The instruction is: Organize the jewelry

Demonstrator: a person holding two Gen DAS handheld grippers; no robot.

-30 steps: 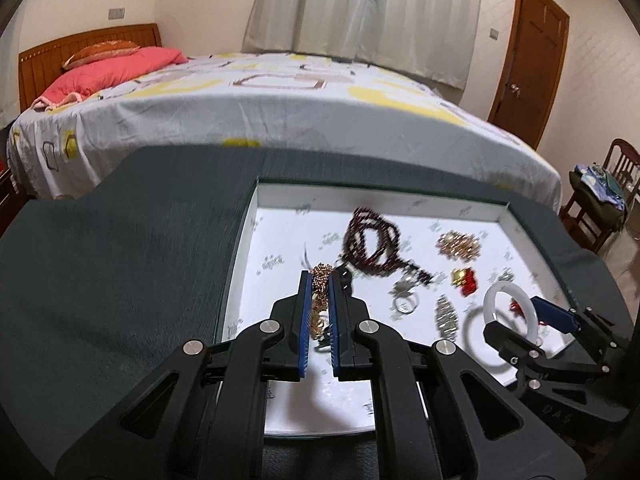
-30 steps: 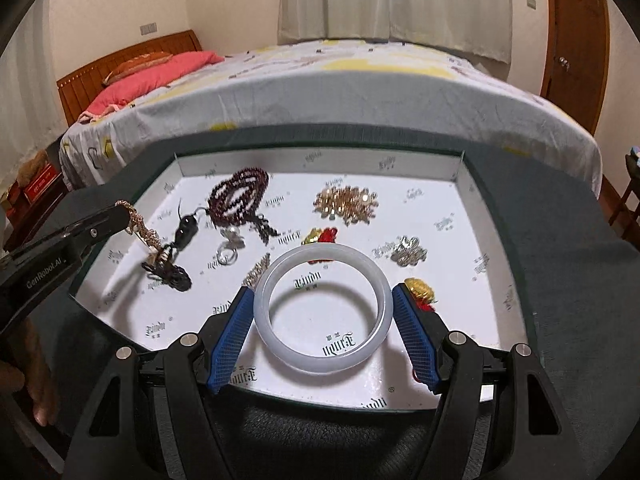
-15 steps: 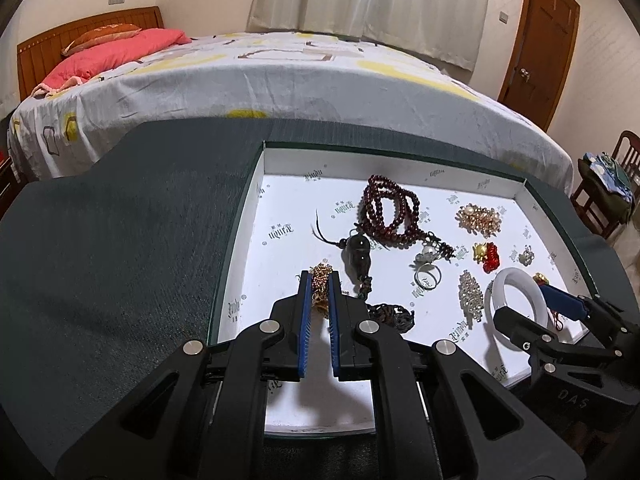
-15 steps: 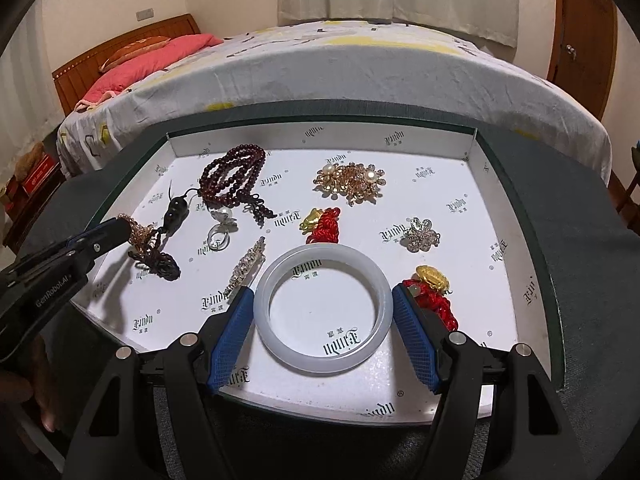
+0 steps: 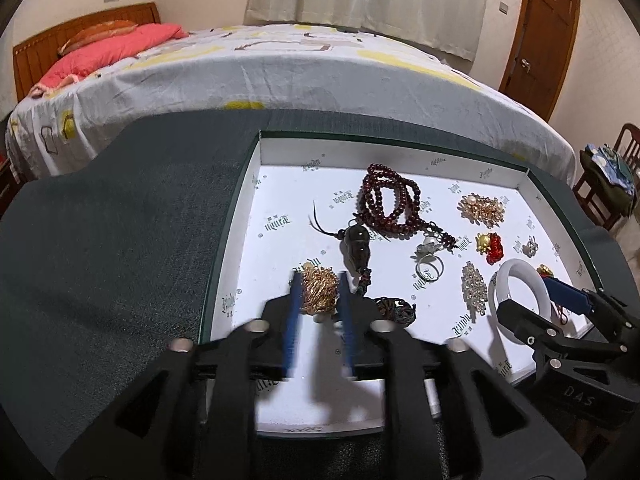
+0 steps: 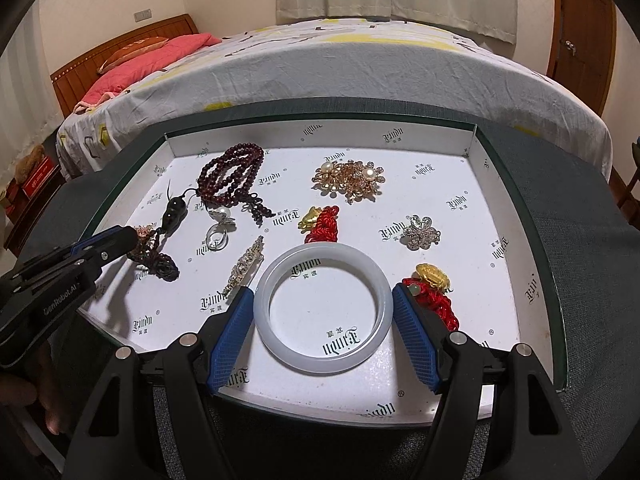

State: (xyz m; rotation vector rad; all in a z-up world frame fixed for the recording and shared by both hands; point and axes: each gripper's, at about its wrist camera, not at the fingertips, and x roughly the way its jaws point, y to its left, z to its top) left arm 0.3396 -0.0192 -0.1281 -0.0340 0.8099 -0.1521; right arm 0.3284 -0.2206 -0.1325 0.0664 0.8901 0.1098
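Left wrist view: left gripper (image 5: 320,300), jaws just parting, frees a limp gold chain (image 5: 319,290); at three o'clock, right gripper (image 6: 323,312) pinches a smooth, breakable bangle (image 6: 322,308) across its rim.

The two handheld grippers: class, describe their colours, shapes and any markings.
Both the left gripper and the right gripper are matte black angular frames with silver screw heads and blue ribbed pads on the fingers. One carries white "GenRobot.AI" lettering, the other embossed "DAS".
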